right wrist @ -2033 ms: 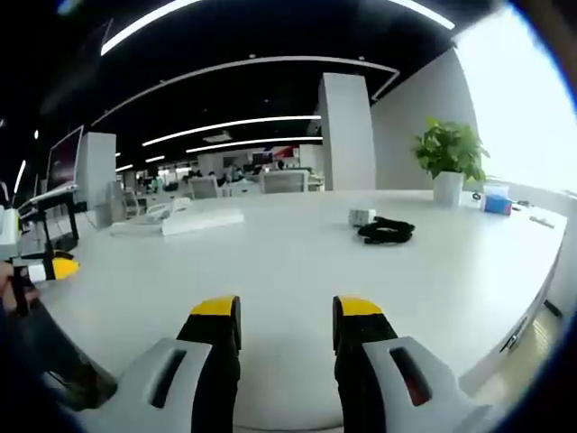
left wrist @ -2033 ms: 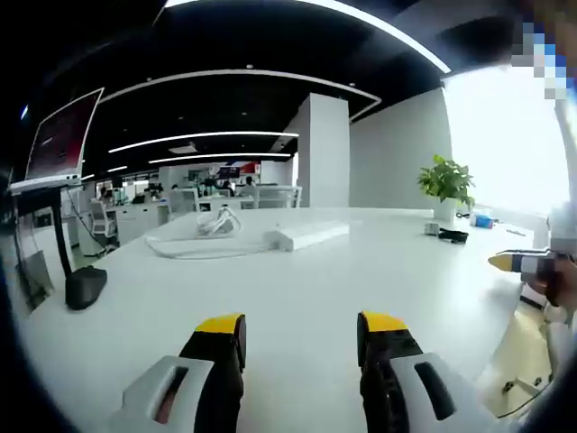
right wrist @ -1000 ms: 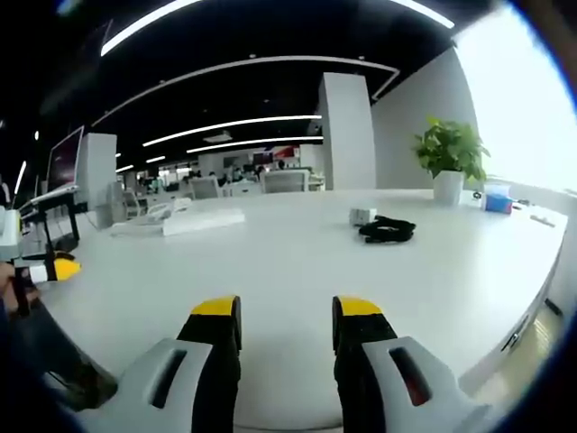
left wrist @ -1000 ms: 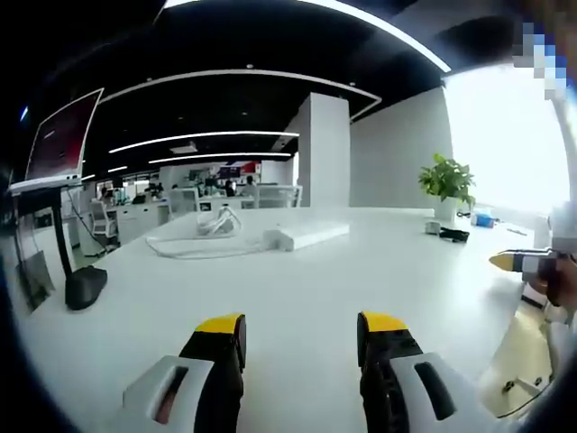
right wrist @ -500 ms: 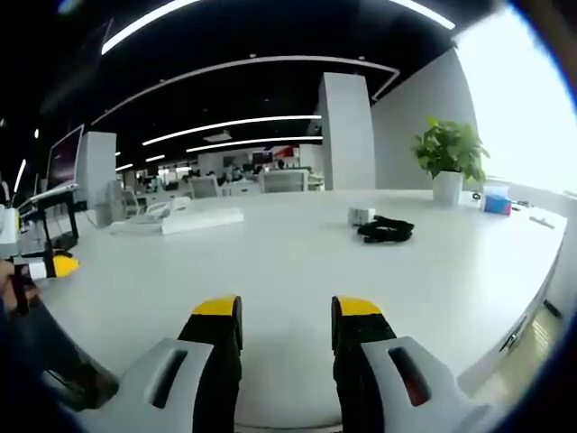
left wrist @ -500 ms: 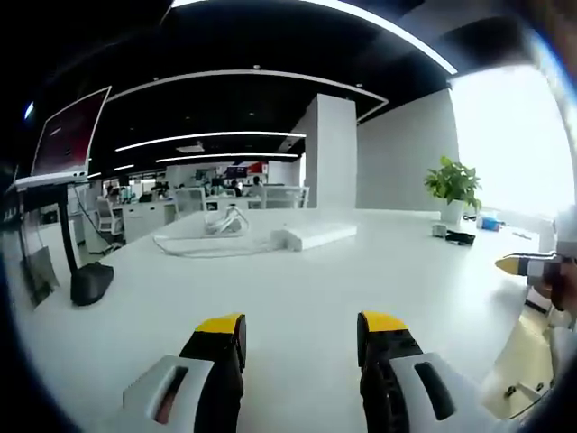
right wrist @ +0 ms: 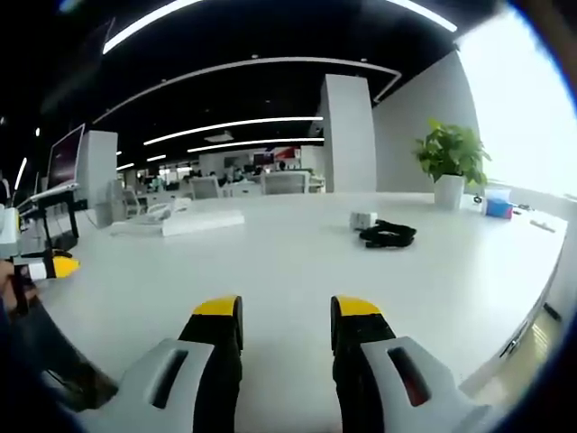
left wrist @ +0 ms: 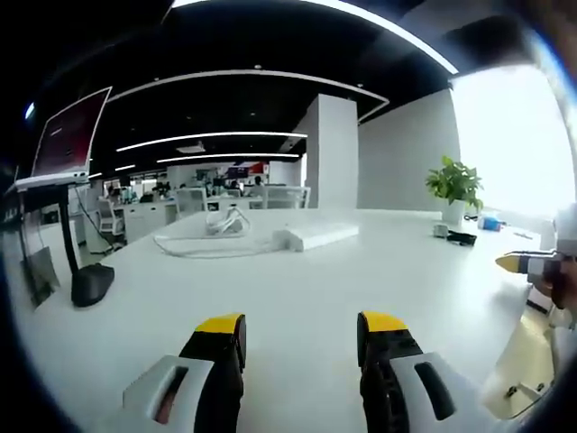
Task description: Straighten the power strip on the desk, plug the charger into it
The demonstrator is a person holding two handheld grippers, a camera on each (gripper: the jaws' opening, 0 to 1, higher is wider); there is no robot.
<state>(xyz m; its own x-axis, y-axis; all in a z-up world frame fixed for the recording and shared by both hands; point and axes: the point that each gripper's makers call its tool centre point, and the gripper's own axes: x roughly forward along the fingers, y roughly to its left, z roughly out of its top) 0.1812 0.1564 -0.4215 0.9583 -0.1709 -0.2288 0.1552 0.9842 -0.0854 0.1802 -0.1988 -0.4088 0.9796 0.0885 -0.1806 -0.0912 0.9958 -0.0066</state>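
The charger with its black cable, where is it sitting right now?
In the right gripper view the charger lies far out on the white desk, right of centre, its coiled black cable beside it, the potted plant beyond.

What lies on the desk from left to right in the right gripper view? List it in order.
Left gripper's yellow tip → white power strip → small charger → black coiled cable → potted plant → blue box.
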